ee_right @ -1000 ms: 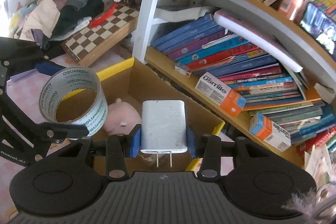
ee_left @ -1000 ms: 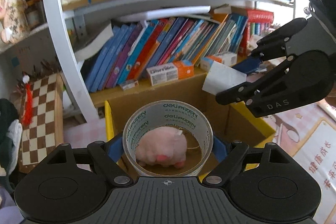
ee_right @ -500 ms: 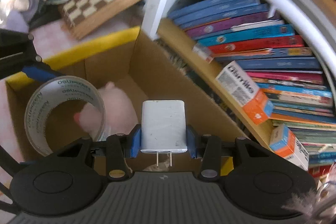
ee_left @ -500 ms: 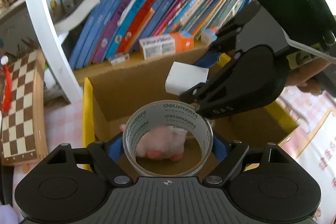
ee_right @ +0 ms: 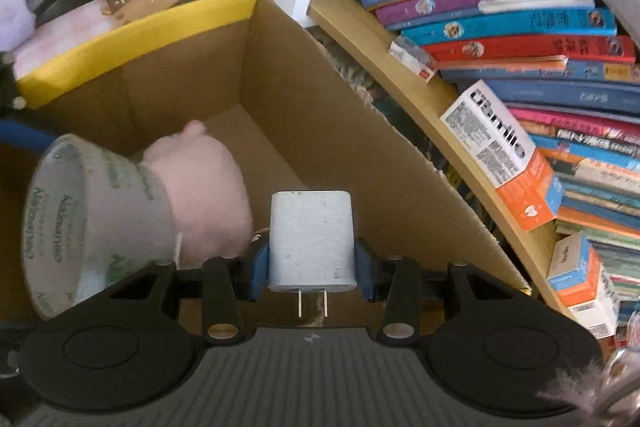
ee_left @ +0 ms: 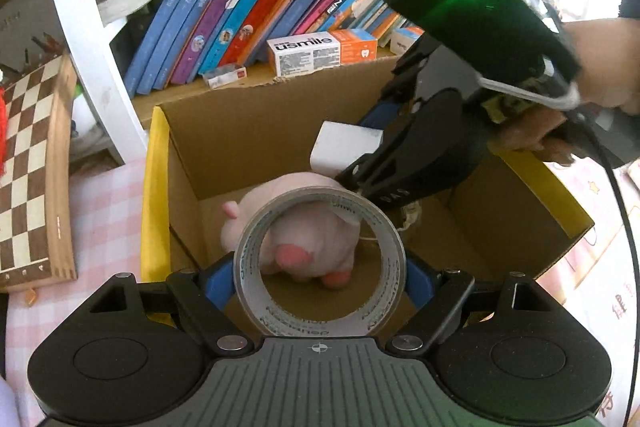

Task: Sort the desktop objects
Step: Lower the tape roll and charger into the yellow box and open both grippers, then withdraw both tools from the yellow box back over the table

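Left gripper (ee_left: 320, 281): clamped on one roll of tape (ee_left: 320, 263), its two blue pads (ee_left: 218, 281) pressed against the roll's sides, the open ring facing the camera.
Right gripper (ee_right: 311, 269): clamped on one white charger (ee_right: 311, 241), two metal prongs pointing back toward the camera.
Box (ee_left: 248, 131): one open cardboard box with yellow-edged flaps sat below and ahead of both grippers; both held items hung over its opening.
Soft toy (ee_left: 304, 239): one pink plush toy lay on the box floor, seen through the tape ring from the left gripper and just ahead-left of the charger from the right.
Grippers together: from the left wrist view, the right gripper (ee_left: 360, 163) reached in from the upper right, its charger (ee_left: 344, 147) just beyond the tape; from the right wrist view the tape (ee_right: 96, 227) hung close on the left.
Hand (ee_left: 600, 67): one hand gripped the right tool's handle.
Shelf: one row of books (ee_left: 248, 7) stood beyond the box, with one orange-and-white toothpaste box (ee_left: 322, 51) in front of them.
Chessboard (ee_left: 28, 171): one lay to the left gripper's left.
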